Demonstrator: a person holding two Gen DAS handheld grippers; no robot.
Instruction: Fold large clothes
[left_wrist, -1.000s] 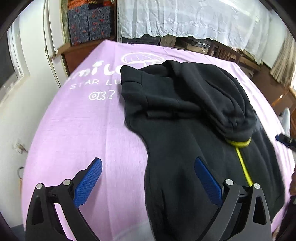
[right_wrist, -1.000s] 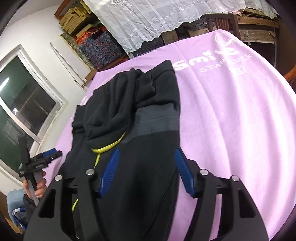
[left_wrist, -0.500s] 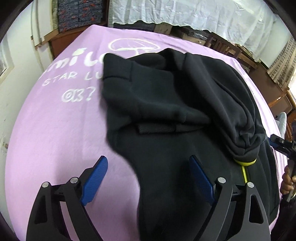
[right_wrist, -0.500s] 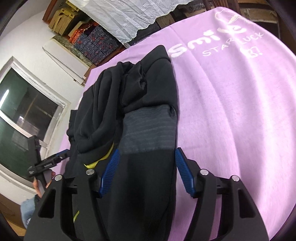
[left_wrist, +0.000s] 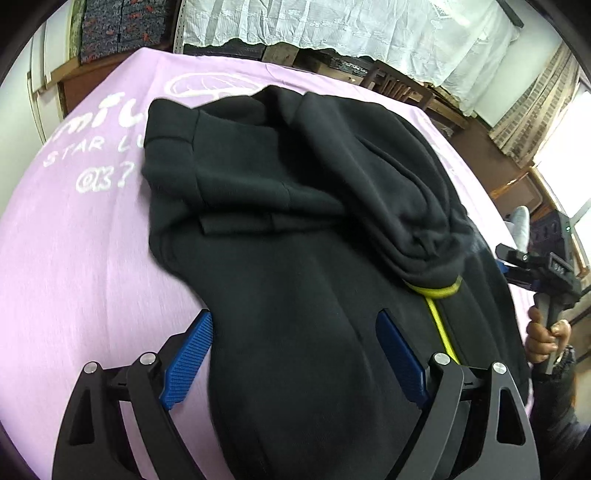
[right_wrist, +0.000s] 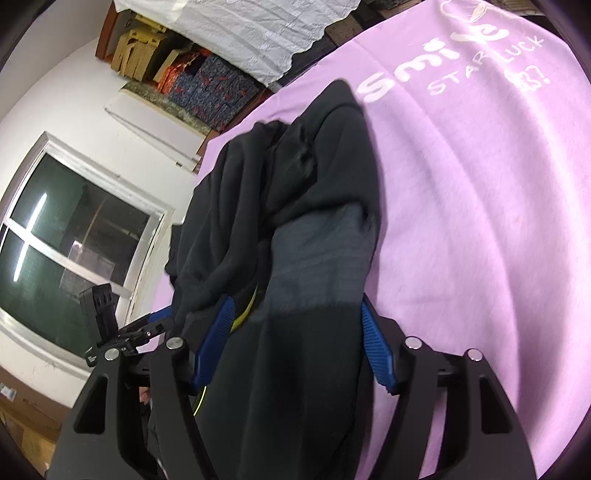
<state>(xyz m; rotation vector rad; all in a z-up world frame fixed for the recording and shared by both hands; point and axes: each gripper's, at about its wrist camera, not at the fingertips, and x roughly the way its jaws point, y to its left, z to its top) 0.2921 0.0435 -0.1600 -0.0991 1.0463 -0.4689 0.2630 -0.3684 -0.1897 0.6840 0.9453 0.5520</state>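
Note:
A black hoodie (left_wrist: 295, 229) with a yellow zipper (left_wrist: 437, 317) lies on a purple cloth (left_wrist: 74, 240), sleeves folded over the body and the hood bunched at the right. My left gripper (left_wrist: 295, 350) is open, its blue pads straddling the hoodie's near left edge. In the right wrist view the hoodie (right_wrist: 295, 206) shows a grey ribbed hem band (right_wrist: 317, 266). My right gripper (right_wrist: 295, 339) is open, its pads on either side of that part. The right gripper also shows at the right edge of the left wrist view (left_wrist: 532, 269), and the left gripper shows in the right wrist view (right_wrist: 129, 332).
The purple cloth has white lettering (right_wrist: 443, 74) and covers the table. White lace curtains (left_wrist: 332, 26), stacked patterned boxes (right_wrist: 218, 96), wooden furniture (left_wrist: 406, 88) and a window (right_wrist: 74, 236) surround the table.
Both grippers have moved forward over the hoodie and closer to it. The left gripper has shifted right so its pads now straddle the hoodie's edge. Both stay open.

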